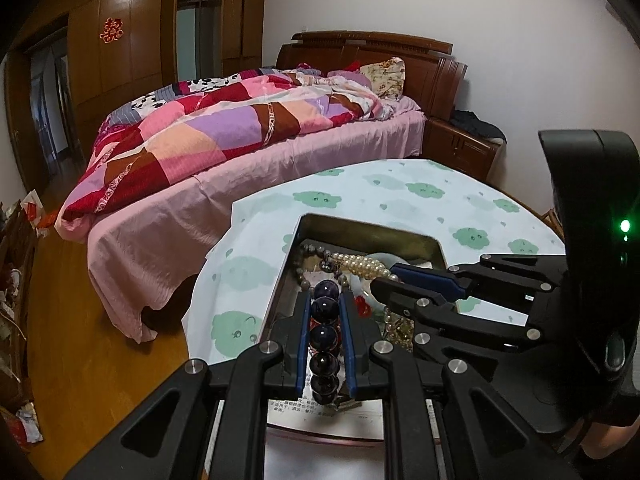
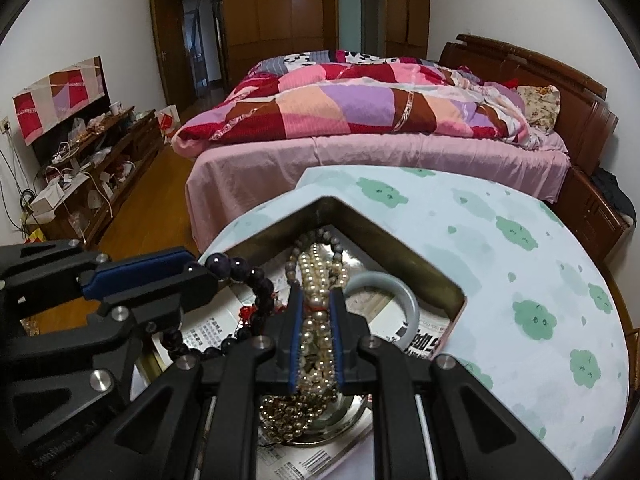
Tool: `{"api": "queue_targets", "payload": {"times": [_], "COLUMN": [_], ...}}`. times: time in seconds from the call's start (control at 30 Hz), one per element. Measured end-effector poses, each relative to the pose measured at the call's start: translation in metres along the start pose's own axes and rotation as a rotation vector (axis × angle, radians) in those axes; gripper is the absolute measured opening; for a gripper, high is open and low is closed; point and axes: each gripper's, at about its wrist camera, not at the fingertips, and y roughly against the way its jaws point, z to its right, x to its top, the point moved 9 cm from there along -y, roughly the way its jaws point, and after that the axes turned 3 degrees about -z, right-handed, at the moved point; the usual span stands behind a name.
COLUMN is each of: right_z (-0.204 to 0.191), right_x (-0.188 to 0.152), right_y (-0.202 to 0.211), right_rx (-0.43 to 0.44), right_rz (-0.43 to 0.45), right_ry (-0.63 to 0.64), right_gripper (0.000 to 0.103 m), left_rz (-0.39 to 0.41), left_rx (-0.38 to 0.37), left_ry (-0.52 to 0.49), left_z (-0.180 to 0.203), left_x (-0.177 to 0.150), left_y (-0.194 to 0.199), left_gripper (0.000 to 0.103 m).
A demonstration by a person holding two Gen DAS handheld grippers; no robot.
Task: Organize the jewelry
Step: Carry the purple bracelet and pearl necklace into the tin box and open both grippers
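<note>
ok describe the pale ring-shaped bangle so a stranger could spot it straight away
On the round table with the green cloud-print cloth sits an open metal tin of jewellery. Inside it, beside the pearl strands, lies a pale green jade-like bangle: one smooth solid ring, not beaded.

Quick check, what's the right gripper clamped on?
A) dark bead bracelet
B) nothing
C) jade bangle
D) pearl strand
D: the right gripper is shut on the pearl strand; the dark bead bracelet sits in the left gripper, and the bangle lies loose in the tin.
</note>
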Motion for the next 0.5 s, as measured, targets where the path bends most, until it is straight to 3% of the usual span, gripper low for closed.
{"api": "queue_targets", "payload": {"times": [0.5], "right_z": [0.000], "right_x": [-0.014], "right_y": [-0.016], "right_rx": [0.007], "right_rz": [-0.062], "right_ry": [0.015], "right_gripper": [0.016], "left_rz": [-0.074], "left_rx": [0.007], "left_ry": [-0.014], "left_z": [-0.003], "left_x": [-0.015], "left_y": [-0.019], "left_gripper": [0.014]}}
